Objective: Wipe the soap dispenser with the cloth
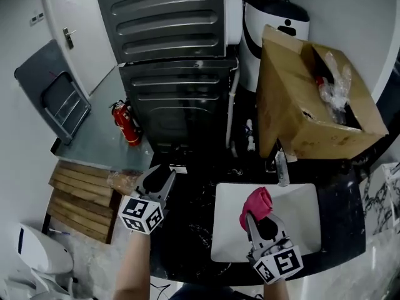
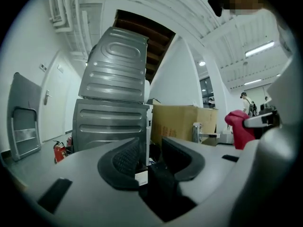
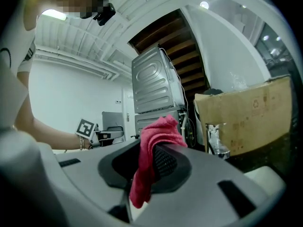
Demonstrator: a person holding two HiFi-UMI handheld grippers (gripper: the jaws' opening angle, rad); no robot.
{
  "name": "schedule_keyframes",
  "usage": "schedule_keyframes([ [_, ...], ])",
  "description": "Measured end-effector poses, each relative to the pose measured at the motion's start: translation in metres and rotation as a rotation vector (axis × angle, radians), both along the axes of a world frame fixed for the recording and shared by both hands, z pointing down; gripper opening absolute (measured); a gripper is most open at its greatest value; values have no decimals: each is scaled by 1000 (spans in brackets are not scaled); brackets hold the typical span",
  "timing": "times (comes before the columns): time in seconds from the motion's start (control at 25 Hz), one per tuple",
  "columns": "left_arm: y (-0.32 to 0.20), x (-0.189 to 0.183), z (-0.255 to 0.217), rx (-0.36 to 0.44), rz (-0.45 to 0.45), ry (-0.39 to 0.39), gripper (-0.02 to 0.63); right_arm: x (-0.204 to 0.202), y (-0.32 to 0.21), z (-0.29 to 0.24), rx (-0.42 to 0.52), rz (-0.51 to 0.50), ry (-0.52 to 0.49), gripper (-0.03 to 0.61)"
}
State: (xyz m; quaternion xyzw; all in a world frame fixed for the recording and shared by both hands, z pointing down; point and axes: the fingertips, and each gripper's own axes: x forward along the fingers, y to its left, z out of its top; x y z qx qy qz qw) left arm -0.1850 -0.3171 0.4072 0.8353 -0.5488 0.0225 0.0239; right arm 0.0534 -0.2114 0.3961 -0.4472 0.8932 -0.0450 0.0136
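Observation:
A red cloth [image 1: 257,202] is pinched in my right gripper [image 1: 257,219], which is shut on it above the white sink [image 1: 300,211]; in the right gripper view the cloth [image 3: 158,129] bunches over the jaws of that gripper [image 3: 149,151] and hangs down between them. The soap dispenser [image 1: 282,166], a clear bottle with a metal top, stands on the black counter just behind the sink, and shows ahead and to the right of the cloth as the dispenser [image 3: 216,138]. My left gripper [image 1: 164,176] is off to the left, apart from both; its jaws [image 2: 151,146] stand open and empty.
A large open cardboard box [image 1: 312,105] sits right behind the dispenser. Two stacked grey machines [image 1: 175,74] fill the back, with a white drum-shaped appliance [image 1: 275,24] beside them. A red fire extinguisher [image 1: 127,122] and wooden pallets [image 1: 78,199] are on the floor at left.

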Motion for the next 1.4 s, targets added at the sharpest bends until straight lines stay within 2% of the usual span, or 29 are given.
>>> schedule_keyframes([
  [0.24, -50, -7, 34, -57, 46, 23, 178, -4, -8, 14, -48, 60, 46, 57],
  [0.44, -82, -17, 43, -52, 60, 48, 191, -9, -6, 28, -84, 93, 85, 57],
  [0.64, -95, -20, 56, -61, 99, 36, 206, -13, -1, 37, -114, 112, 116, 57],
  [0.88, -116, -12, 56, -43, 188, 24, 208, -23, -4, 43, -123, 113, 143, 57],
  [0.96, -119, -7, 53, -32, 227, 8, 192, -27, -6, 44, -124, 110, 153, 57],
  [1.12, -119, -1, 49, -9, 298, -39, 109, -37, -11, 43, -125, 102, 169, 57],
  [1.4, -120, 0, 49, -9, 346, -40, 103, -52, -14, 41, -123, 109, 187, 57],
])
